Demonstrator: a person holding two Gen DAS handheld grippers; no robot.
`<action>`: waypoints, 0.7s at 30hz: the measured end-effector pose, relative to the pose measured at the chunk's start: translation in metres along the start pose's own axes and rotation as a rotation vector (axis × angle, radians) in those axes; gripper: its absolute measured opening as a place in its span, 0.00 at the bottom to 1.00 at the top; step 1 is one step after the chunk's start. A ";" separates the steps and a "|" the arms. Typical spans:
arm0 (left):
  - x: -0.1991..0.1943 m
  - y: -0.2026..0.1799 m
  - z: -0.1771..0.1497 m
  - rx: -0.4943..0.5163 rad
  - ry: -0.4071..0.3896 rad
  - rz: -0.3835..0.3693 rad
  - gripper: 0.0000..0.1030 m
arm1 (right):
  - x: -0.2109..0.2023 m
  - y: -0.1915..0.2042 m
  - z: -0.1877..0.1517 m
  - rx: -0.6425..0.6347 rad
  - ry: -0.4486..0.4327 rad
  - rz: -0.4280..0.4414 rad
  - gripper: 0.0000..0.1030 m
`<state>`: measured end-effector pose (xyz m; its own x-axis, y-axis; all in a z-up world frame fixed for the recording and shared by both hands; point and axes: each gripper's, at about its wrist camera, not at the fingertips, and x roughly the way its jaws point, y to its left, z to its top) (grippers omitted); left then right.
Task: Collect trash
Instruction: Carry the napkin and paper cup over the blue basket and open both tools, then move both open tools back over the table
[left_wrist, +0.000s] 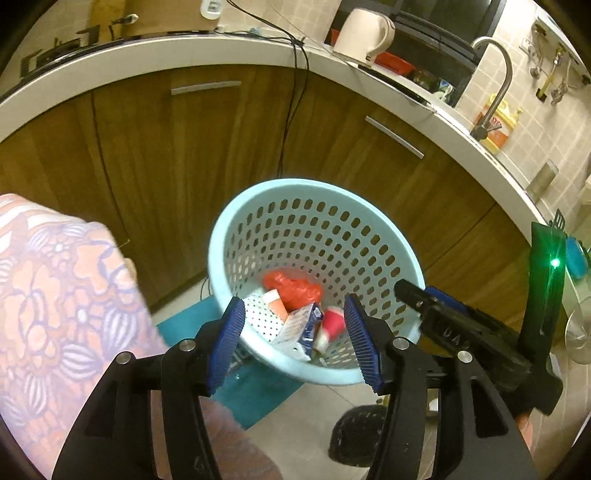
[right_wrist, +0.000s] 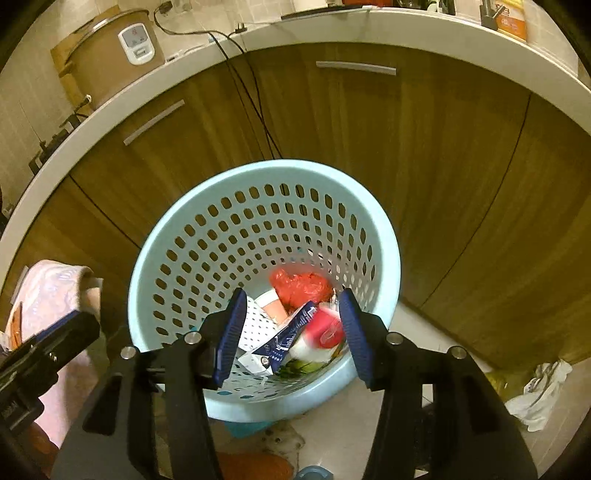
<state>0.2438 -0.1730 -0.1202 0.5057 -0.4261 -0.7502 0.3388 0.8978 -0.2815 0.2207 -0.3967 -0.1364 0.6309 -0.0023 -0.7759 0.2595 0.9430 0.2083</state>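
A pale blue perforated basket (left_wrist: 295, 183) (right_wrist: 280, 164) stands on the floor in front of the wooden cabinets. Inside lie a red plastic bag (left_wrist: 291, 288) (right_wrist: 299, 286), a blue and white carton (left_wrist: 299, 328) (right_wrist: 284, 339), a white dotted box (left_wrist: 258, 314) (right_wrist: 255, 325) and a peach cup (left_wrist: 277, 301). A red and white cup (left_wrist: 330, 325) (right_wrist: 325, 332) looks blurred among them. My left gripper (left_wrist: 293, 300) hangs open above the basket's near rim, nothing between its pads. My right gripper (right_wrist: 291, 293) is open beside it, also empty.
Black cables (left_wrist: 291, 110) hang down the cabinet doors (right_wrist: 443, 166) from the white counter (left_wrist: 184, 48). A teal mat (left_wrist: 258, 387) lies under the basket. A person's floral sleeve (left_wrist: 55, 295) is at the left. Crumpled white plastic (right_wrist: 543, 391) lies on the floor at the right.
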 end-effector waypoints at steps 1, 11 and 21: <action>-0.004 0.002 -0.002 -0.001 -0.005 0.002 0.53 | -0.003 0.002 0.001 -0.003 -0.007 0.005 0.47; -0.074 0.029 -0.017 -0.035 -0.113 -0.009 0.51 | -0.055 0.069 -0.005 -0.130 -0.101 0.118 0.47; -0.187 0.093 -0.035 -0.103 -0.295 0.079 0.51 | -0.106 0.189 -0.033 -0.352 -0.153 0.278 0.47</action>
<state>0.1525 -0.0060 -0.0266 0.7406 -0.3551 -0.5704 0.2151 0.9296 -0.2994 0.1782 -0.2067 -0.0342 0.7486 0.2419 -0.6173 -0.1813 0.9703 0.1603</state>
